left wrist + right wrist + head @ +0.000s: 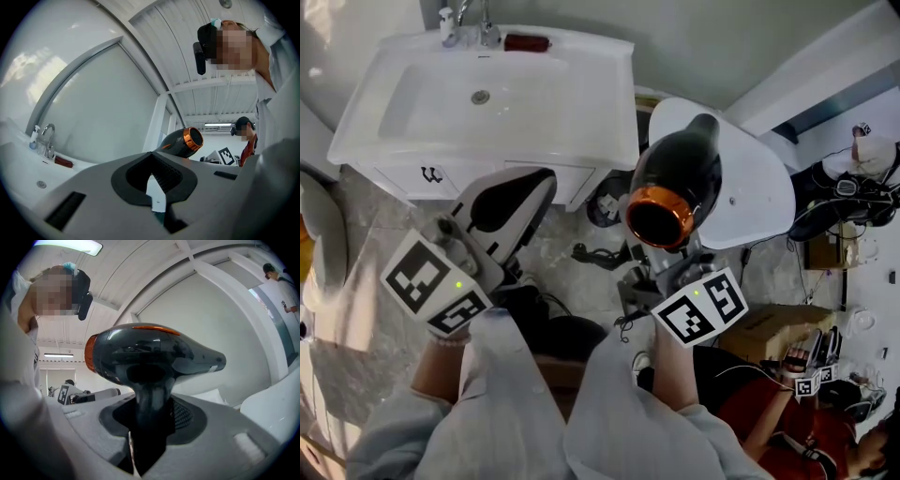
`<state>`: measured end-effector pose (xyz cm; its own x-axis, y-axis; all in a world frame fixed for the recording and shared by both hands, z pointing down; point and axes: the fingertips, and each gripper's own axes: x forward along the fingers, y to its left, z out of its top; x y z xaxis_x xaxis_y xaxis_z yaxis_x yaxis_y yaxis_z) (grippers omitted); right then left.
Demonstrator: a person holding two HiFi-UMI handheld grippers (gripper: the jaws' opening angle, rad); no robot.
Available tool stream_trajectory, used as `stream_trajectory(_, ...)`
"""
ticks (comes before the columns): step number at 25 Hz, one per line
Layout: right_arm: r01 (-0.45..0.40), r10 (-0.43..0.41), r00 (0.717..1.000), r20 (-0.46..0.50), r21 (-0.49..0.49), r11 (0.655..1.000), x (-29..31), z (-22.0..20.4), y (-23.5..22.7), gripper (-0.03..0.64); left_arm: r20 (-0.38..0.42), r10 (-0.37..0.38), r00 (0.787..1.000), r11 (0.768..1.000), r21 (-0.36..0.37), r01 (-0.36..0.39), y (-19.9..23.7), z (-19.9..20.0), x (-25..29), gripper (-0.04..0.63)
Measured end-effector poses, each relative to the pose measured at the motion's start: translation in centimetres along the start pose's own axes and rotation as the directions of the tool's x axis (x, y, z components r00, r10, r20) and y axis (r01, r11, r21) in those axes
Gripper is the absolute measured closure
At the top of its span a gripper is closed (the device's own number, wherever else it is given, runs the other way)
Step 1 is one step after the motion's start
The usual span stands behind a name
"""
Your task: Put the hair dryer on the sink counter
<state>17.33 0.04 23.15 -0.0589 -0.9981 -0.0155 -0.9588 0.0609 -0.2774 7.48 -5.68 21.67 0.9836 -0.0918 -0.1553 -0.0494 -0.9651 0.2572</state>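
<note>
A black hair dryer (680, 178) with an orange ring at its back end is held up in the air, right of the white sink counter (600, 141). My right gripper (661, 261) is shut on the dryer's handle (151, 399), with the dryer body (150, 357) upright above the jaws. My left gripper (508, 202) hangs in front of the counter's cabinet, its jaws together and holding nothing. In the left gripper view the hair dryer (180, 143) shows beyond my left gripper (152, 180).
A faucet (478, 23) and a small red item (527, 42) stand at the back of the sink basin (478, 98). A white rounded surface (755, 192) lies behind the dryer. A cardboard box (769, 328) and cables (600, 253) lie on the floor. Another person (806, 422) sits at lower right.
</note>
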Motion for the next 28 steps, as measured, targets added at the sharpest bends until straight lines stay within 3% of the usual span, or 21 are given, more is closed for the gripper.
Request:
stream_trajectory(5, 0.030, -0.030, 1.000, -0.007, 0.003, 1.000, 3.3, 0.5, -2.0, 0.459, -0.011, -0.013, 1.000, 1.000, -0.009, 0.012, 3.5, 0.6, 1.8, 0.592)
stream_trajectory(18, 0.072, -0.073, 0.997, -0.030, -0.030, 0.997, 2.7, 1.3, -4.3, 0.460, -0.009, 0.013, 1.000, 0.999, -0.047, -0.014, 4.2, 0.2, 1.8, 0.592)
stream_trajectory(28, 0.108, -0.114, 0.990, -0.086, -0.068, 0.992, 5.9, 0.3, -7.9, 0.459, -0.008, 0.022, 1.000, 0.997, -0.077, -0.022, 8.4, -0.7, 3.1, 0.592)
